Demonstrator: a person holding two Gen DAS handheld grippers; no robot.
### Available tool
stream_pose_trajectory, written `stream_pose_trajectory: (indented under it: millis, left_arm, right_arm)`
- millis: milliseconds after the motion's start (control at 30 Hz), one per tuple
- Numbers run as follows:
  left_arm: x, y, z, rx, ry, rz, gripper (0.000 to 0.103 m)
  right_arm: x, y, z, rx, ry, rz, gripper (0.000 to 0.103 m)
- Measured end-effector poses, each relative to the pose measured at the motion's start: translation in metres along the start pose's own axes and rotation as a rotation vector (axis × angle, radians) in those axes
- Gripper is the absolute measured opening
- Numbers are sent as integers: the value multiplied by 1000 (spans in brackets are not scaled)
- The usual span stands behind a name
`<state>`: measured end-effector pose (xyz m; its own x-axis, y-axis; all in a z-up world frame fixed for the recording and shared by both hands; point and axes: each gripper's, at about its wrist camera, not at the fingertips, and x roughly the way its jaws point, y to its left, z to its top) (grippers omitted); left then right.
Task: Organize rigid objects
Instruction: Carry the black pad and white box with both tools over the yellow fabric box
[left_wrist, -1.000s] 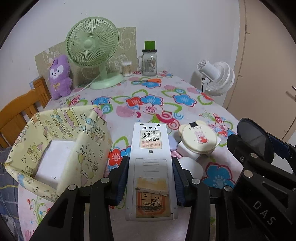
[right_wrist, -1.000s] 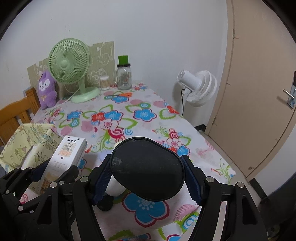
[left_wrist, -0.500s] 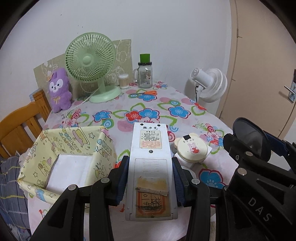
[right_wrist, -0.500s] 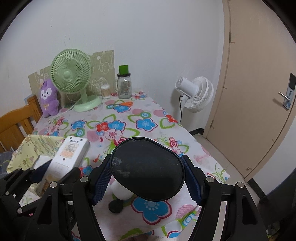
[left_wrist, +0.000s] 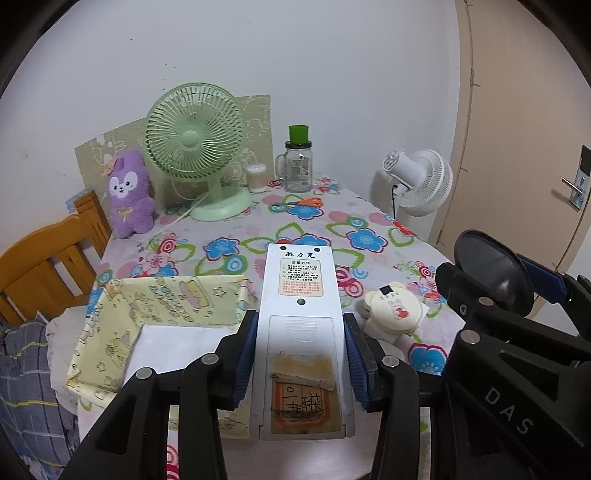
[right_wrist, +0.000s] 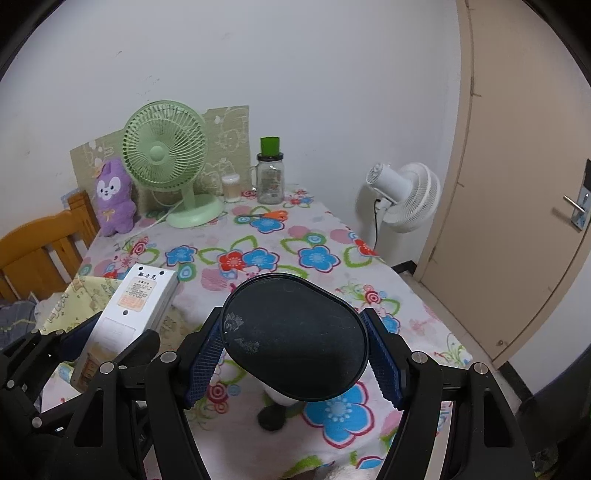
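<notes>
My left gripper (left_wrist: 301, 354) is shut on a white remote control (left_wrist: 299, 332), held back side up above the near edge of the table. The remote (right_wrist: 136, 306) also shows at the left of the right wrist view. My right gripper (right_wrist: 295, 358) is shut on a black oval disc (right_wrist: 295, 336), seen again at the right of the left wrist view as the disc (left_wrist: 491, 273). A yellow fabric box (left_wrist: 166, 299) with something white inside sits below and left of the remote. A cream round bear-shaped case (left_wrist: 395, 308) lies on the floral tablecloth (left_wrist: 306, 229).
At the table's far end stand a green fan (left_wrist: 195, 147), a purple plush (left_wrist: 129, 192), a glass jar with a green lid (left_wrist: 298, 166) and orange scissors (left_wrist: 306, 202). A wooden chair (left_wrist: 44, 266) is on the left; a white fan (left_wrist: 417, 181) and a door (left_wrist: 517, 147) on the right.
Both grippers have risen and drawn back from the table while keeping hold of the remote and the black disc. The box and the cream case now look smaller and farther below.
</notes>
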<state>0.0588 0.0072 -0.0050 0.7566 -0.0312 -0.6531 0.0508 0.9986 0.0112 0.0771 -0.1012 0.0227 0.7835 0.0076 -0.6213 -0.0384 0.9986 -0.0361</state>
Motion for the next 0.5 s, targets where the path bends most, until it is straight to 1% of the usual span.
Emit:
stream_pose_trajectory:
  millis: [200, 500]
  left_arm:
    - [0, 17, 1, 2, 6, 10, 45]
    - [2, 47, -1, -16, 12, 38, 45]
  right_arm:
    - [3, 22, 2, -30, 1, 2, 75]
    - [10, 52, 5, -53, 9, 34, 75]
